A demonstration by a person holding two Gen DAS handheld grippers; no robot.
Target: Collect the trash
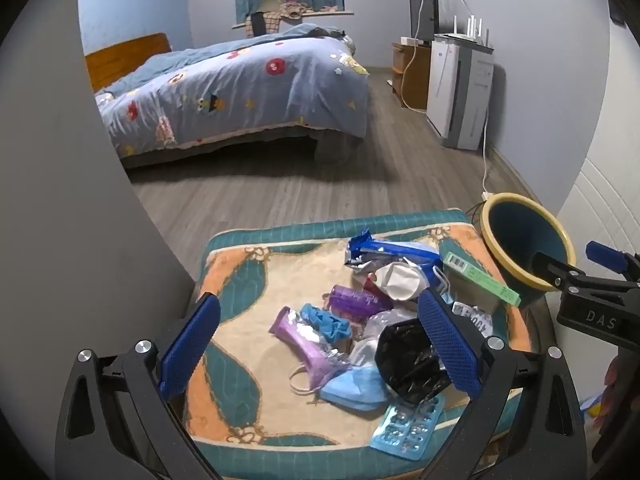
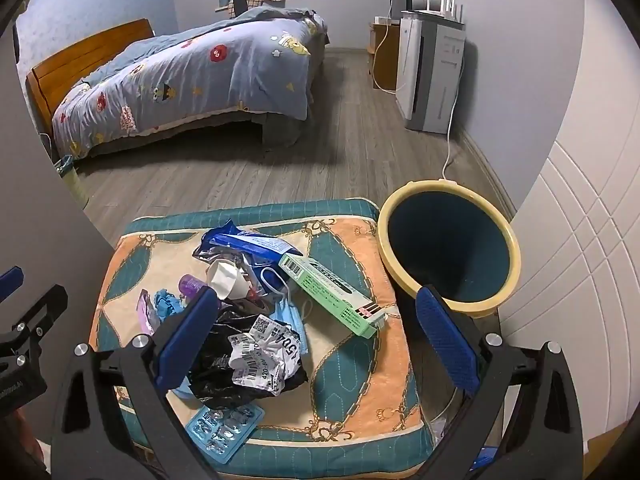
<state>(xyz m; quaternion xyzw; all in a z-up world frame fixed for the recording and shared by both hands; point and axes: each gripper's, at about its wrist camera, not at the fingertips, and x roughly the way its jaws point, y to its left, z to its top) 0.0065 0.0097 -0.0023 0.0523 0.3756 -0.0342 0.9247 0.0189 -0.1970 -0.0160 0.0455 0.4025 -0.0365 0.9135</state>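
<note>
A heap of trash lies on a patterned cushion (image 1: 240, 280) (image 2: 352, 360): a purple wrapper (image 1: 302, 342), a blue face mask (image 1: 352, 386), a black bag (image 1: 412, 360) (image 2: 224, 356), a blister pack (image 1: 408, 428) (image 2: 224, 428), a green box (image 1: 480, 278) (image 2: 332, 292), a blue packet (image 1: 392, 250) (image 2: 248, 242) and a crumpled label (image 2: 264, 354). A blue bin with a yellow rim (image 1: 524, 246) (image 2: 448, 246) stands at the cushion's right. My left gripper (image 1: 316, 348) hangs open above the heap. My right gripper (image 2: 316, 340) is open too, with nothing between its fingers.
A bed with a blue quilt (image 1: 240, 92) (image 2: 192, 76) stands across the grey wood floor. A white appliance (image 1: 460, 92) (image 2: 432, 76) and a cable sit against the right wall. A grey wall edge (image 1: 80, 200) rises on the left, a white panel (image 2: 580, 260) on the right.
</note>
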